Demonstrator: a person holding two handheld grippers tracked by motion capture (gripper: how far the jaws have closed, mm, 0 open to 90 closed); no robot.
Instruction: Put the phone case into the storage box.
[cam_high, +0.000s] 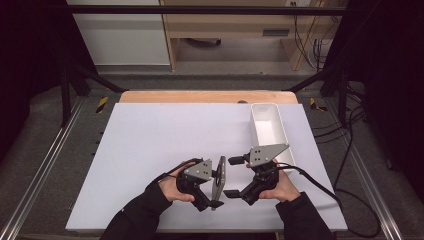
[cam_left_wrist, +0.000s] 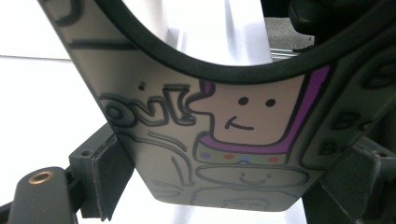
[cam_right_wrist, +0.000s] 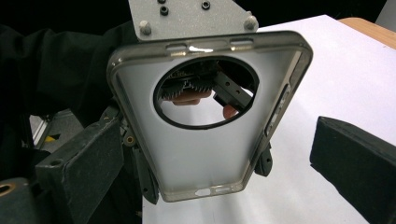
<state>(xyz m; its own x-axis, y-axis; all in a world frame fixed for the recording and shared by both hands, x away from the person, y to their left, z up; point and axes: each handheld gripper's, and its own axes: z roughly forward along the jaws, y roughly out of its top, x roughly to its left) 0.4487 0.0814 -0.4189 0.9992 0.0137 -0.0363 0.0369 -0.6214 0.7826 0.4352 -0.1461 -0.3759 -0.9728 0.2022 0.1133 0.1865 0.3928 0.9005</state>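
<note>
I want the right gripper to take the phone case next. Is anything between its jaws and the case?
Nothing visible. The right gripper faces the phone case, held upright by the left gripper, with bare table between them.

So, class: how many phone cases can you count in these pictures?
1. The phone case stands on edge between the two grippers, gripped in the jaws of the left gripper; the white bin looks empty.

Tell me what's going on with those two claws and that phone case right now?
Left gripper shut on phone case, holding it upright on edge above the table. Right gripper open, facing the case, not gripping. White bin off to the right; nothing between.
</note>
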